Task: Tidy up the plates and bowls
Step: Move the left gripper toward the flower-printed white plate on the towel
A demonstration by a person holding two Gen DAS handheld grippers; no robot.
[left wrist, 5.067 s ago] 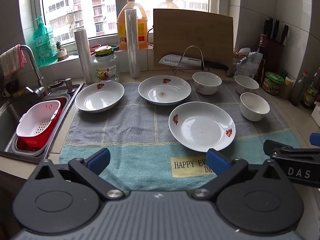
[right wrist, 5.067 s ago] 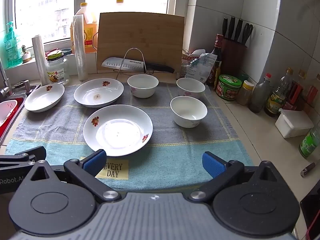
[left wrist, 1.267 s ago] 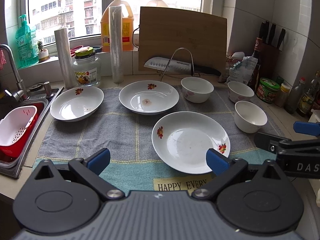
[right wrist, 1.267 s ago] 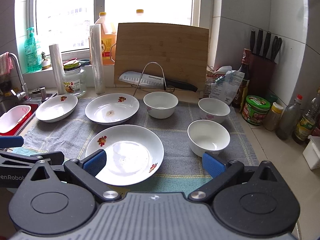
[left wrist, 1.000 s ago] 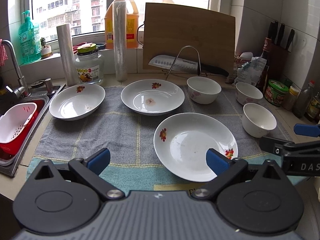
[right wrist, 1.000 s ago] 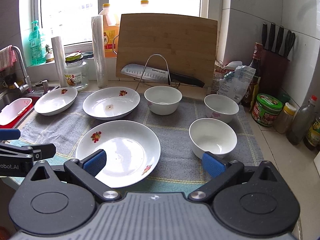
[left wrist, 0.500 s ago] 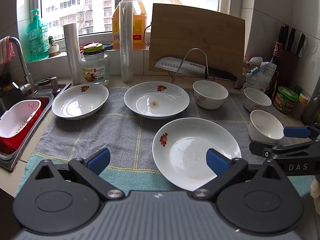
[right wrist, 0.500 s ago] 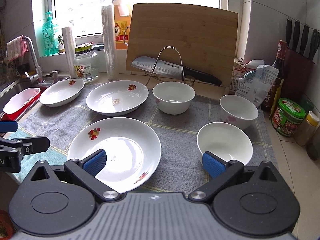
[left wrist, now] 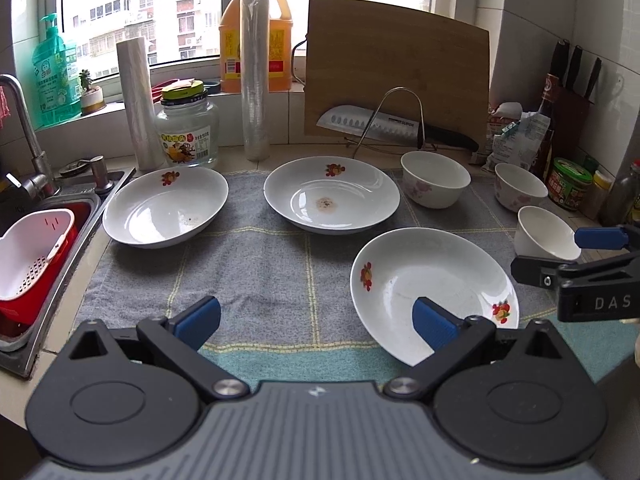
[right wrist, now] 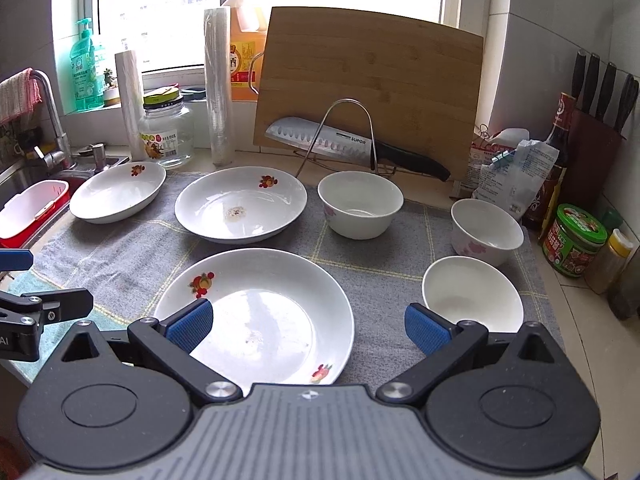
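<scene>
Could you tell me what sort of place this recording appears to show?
Most likely a home kitchen counter by a window: a sink with a tap at the left, a cutting board with a knife on a rack, and a knife block against the tiled wall.

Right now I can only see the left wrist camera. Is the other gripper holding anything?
Observer: No. The right wrist view shows the right gripper with its jaws wide apart and nothing between them, above the near plate.
Operator: Something blocks the closest bowl for me. Is it empty?
Observer: Yes. The near bowl stands upright with nothing in it.
Operator: What's that red bit by the tap?
Observer: A pink cloth draped over the faucet.
</scene>
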